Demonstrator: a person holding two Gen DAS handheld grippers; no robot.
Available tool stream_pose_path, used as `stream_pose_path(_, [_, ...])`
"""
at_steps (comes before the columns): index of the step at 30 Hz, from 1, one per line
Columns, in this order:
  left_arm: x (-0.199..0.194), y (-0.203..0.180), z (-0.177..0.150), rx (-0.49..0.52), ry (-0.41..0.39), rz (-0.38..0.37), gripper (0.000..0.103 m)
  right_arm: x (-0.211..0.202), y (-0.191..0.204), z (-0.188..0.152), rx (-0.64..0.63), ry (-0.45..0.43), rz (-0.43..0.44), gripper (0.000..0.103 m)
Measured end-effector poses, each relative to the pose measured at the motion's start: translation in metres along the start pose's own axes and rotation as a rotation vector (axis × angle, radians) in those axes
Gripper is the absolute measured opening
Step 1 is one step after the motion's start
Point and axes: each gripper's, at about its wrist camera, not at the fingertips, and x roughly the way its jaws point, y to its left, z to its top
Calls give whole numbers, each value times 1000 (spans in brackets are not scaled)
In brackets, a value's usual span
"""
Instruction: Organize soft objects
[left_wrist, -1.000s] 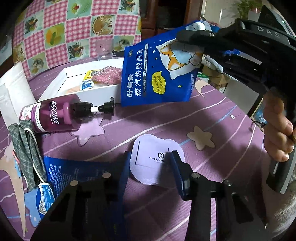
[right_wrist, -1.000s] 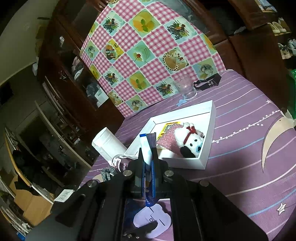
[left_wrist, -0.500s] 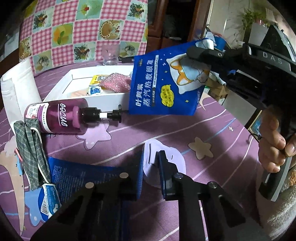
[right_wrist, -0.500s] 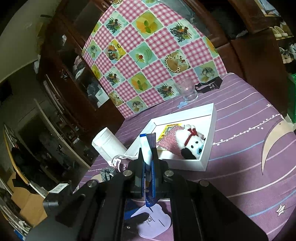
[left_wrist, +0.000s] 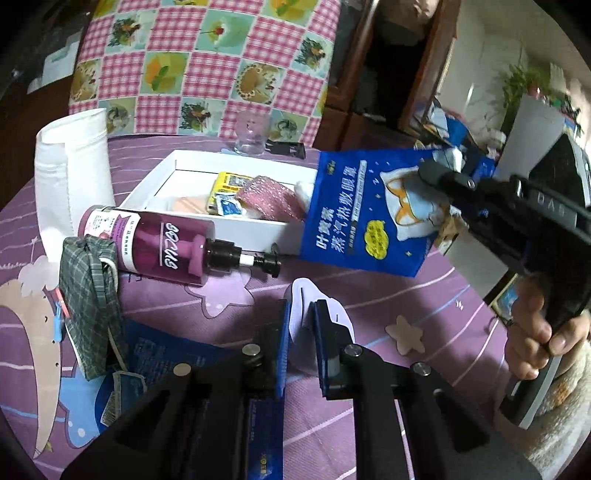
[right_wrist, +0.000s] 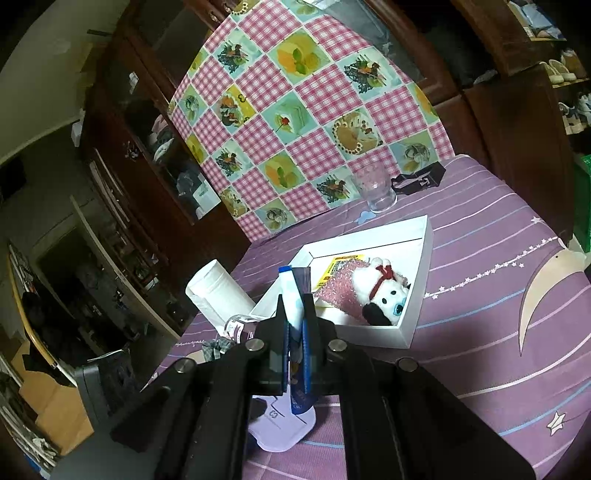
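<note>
A flat lavender pouch (left_wrist: 300, 310) stands tilted up off the purple cloth between the fingers of my left gripper (left_wrist: 300, 332), whose jaws are closing and pinch its near edge. The same lavender pouch (right_wrist: 284, 428) shows below my right gripper (right_wrist: 295, 325), which is shut on the top of a blue eye-mask bag (right_wrist: 291, 295). In the left wrist view that blue bag (left_wrist: 362, 218) hangs from the right gripper (left_wrist: 439, 173) over the front corner of the white tray (left_wrist: 258, 229). The tray (right_wrist: 421, 273) holds a plush toy (right_wrist: 380, 295) and a pink glittery piece (left_wrist: 269, 199).
A purple pump bottle (left_wrist: 162, 247) lies in front of the tray. Left of it are a plaid cloth (left_wrist: 88, 295) and a white roll (left_wrist: 70, 177). A blue packet (left_wrist: 155, 350) lies flat near my left gripper. A glass (left_wrist: 251, 136) stands behind the tray. A person's hand (left_wrist: 535, 332) holds the right gripper.
My left gripper's jaws have closed from wide apart onto the lavender pouch and lifted its edge off the cloth. The right gripper and blue bag have stayed put.
</note>
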Motion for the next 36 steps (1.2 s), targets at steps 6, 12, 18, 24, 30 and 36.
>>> stream_pose_path(6, [-9,7,13,-18,-54,32,11,-4,-3,8,28,-25,21,7])
stream_pose_path(12, [-31,22,42,-74,-140,81,11,8,6,23,38,-10,33,7])
stream_pose_path(18, [-47,37,77,-125,-197,115,11,27,10,47,85,-2,82,7])
stream_pose_path(24, [-42,52,107,-169,-225,118,11,47,4,71,137,0,131,7])
stream_pose_path(30, [-11,62,120,-184,-196,132,11,69,-18,69,177,30,159,7])
stream_pose_path(36, [27,81,125,-201,-146,186,11,95,-46,63,241,62,165,7])
